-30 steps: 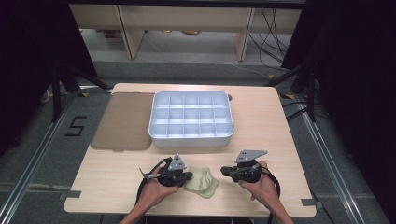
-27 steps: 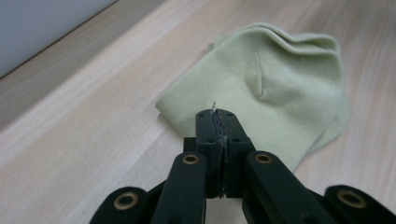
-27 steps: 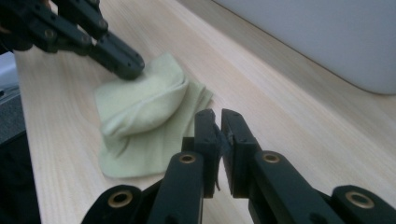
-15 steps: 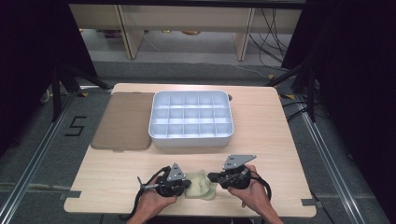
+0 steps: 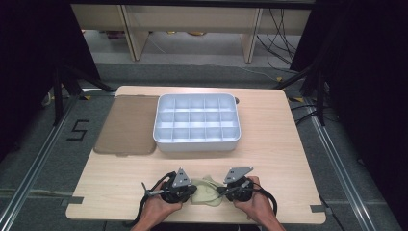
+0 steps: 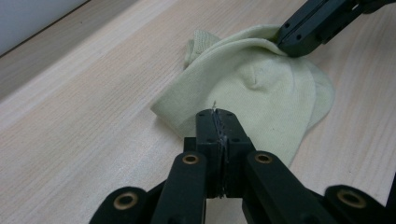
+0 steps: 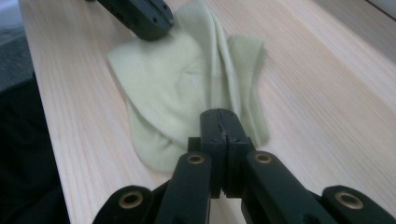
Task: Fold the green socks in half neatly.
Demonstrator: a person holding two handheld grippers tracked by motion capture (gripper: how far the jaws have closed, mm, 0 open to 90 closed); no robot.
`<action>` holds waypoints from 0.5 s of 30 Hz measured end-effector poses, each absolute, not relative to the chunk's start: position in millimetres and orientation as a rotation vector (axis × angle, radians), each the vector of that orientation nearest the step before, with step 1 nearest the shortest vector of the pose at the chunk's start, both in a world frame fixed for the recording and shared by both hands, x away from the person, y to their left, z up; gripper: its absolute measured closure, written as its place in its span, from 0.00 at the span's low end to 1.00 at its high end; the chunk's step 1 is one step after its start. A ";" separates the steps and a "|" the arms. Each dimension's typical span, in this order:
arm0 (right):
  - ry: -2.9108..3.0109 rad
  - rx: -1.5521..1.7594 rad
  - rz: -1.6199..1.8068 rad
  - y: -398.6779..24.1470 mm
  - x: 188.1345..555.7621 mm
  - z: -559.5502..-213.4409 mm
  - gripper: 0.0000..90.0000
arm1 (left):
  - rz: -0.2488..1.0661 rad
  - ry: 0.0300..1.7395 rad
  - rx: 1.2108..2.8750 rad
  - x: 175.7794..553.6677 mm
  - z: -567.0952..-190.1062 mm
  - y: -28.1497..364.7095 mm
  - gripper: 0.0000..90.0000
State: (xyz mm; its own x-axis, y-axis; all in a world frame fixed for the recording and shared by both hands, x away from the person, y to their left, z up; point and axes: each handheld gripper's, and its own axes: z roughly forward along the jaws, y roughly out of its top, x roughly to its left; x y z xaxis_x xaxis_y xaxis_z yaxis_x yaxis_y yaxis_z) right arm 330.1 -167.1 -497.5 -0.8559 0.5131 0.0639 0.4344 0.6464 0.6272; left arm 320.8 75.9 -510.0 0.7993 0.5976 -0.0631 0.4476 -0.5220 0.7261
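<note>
While the pale green sock lay crumpled near the front edge of the worktop, I had my left hand-held gripper pinched tight on its one edge and my right hand-held gripper, jaws just closing, clamped on the opposite edge.

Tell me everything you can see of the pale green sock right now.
The sock is pale yellow-green knit fabric, lying flat but rumpled and folded over itself near the front edge of the table, between the two grippers. A ribbed cuff sticks out at one end. The left gripper is shut at one edge and the right gripper is shut at the opposite edge. Whether either pinches fabric is unclear.
</note>
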 end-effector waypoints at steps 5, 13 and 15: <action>2.677 0.777 1.031 -175.9 328.4 -492.2 1.00 | 0.274 0.762 2.217 320.7 -509.9 75.4 0.98; 2.639 0.672 1.156 -149.4 336.1 -472.1 0.99 | 0.270 0.765 2.215 320.3 -509.6 74.2 0.98; 2.671 0.691 1.119 -142.0 341.0 -478.4 0.99 | 0.271 0.764 2.215 320.2 -509.6 74.3 0.97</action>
State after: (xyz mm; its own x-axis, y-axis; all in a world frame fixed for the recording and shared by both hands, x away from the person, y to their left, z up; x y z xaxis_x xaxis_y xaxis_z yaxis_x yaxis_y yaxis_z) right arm 341.0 -142.0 -478.4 -0.8795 0.4752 0.0261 0.3520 0.6125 0.7078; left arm 320.2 74.3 -509.6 0.7980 0.6010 -0.0441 0.4390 -0.5297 0.7257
